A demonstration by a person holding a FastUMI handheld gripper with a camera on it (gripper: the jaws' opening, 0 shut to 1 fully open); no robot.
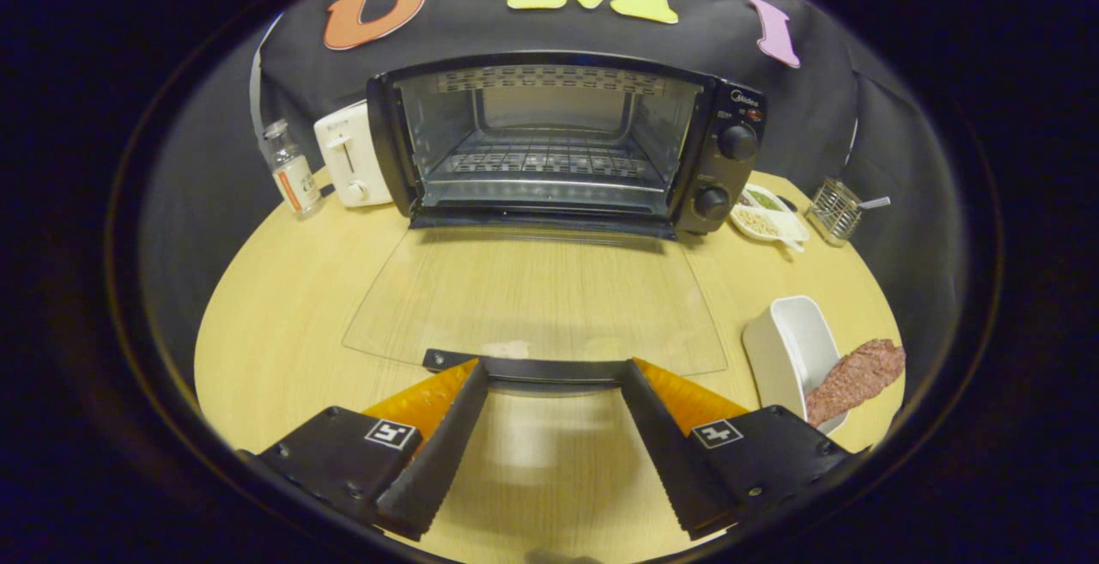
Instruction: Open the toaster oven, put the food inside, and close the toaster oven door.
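Gripper (pixel 554 375): fingers stood wide apart and held nothing, their tips at the two ends of the door handle.
Door handle (pixel 541 368): dark bar along the free edge of the glass door, lying just ahead of the fingers and between their tips.
Glass door (pixel 532 298): folded fully down, flat over the table; judged stiff but fragile, best moved by the handle bar, not the pane.
Table (pixel 283 324): pale wood, carrying everything.
Food (pixel 859 375): reddish-brown strip resting over the rim of a white dish, off beside the right finger and well apart from the oven; judged light, soft and perhaps greasy, so a grip across its middle or overhanging end seemed safest.
White dish (pixel 794 349): deep and smooth; its wall could hinder a low approach.
Toaster oven (pixel 558 139): open, wire rack bare, beyond the door.
In the way: the lowered door lay between food and cavity, so the strip would have to be carried over it.
Around: a small bottle (pixel 290 171) and white toaster (pixel 352 156) left of the oven; a snack plate (pixel 766 216) and wire holder (pixel 834 208) right.
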